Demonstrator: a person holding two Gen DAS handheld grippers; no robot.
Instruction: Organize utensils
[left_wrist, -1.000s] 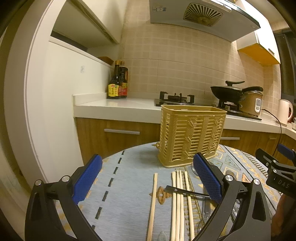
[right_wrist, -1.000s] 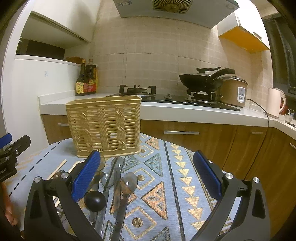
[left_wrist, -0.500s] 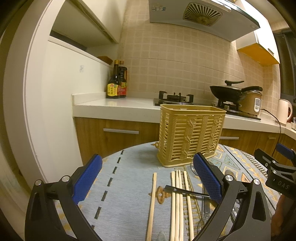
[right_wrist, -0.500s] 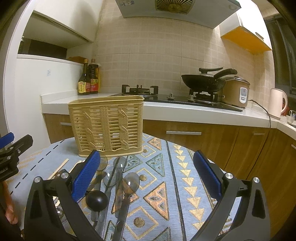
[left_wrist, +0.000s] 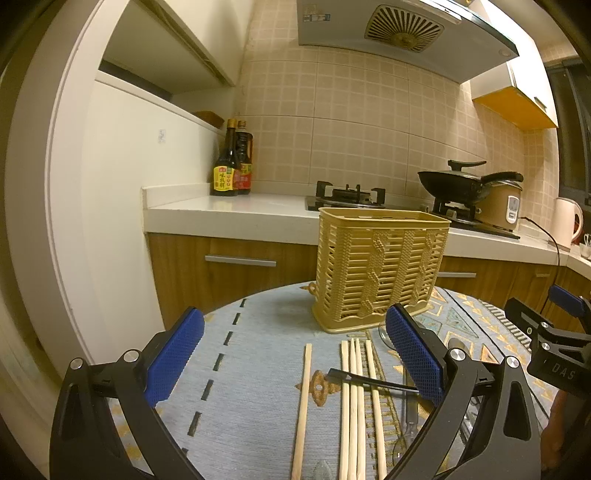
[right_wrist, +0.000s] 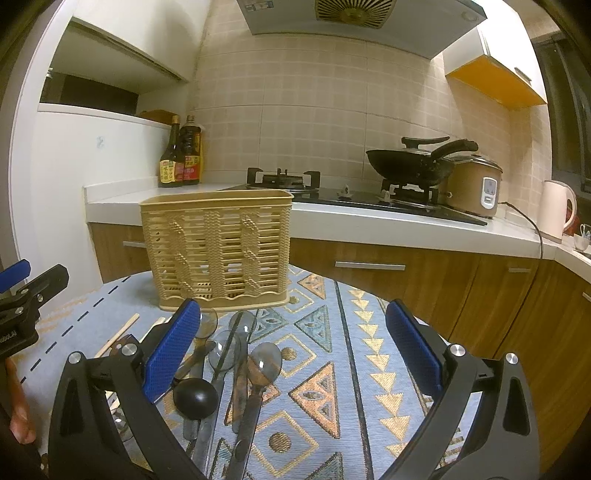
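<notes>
A tan slatted utensil basket (left_wrist: 380, 269) (right_wrist: 218, 251) stands upright at the far side of the round table. Several pale wooden chopsticks (left_wrist: 354, 402) lie side by side in front of it, one more chopstick (left_wrist: 303, 402) apart to their left. A thin dark utensil (left_wrist: 369, 380) lies across them. Several spoons (right_wrist: 229, 354) and a black ladle (right_wrist: 195, 398) lie in a pile. My left gripper (left_wrist: 295, 362) hangs open above the chopsticks, empty. My right gripper (right_wrist: 295, 354) is open over the spoons, empty.
The patterned blue tablecloth (right_wrist: 332, 369) covers the table. Behind it runs a white counter (left_wrist: 236, 214) with sauce bottles (left_wrist: 232, 162), a gas hob (right_wrist: 284, 177), a black wok (right_wrist: 413, 158), a rice cooker (right_wrist: 476, 188) and a kettle (right_wrist: 557, 206). A hand (right_wrist: 16, 406) shows at the left edge.
Both views have drifted slightly; the basket sits a little higher and farther right in the right wrist view. Both grippers stay open and nothing on the table has moved.
</notes>
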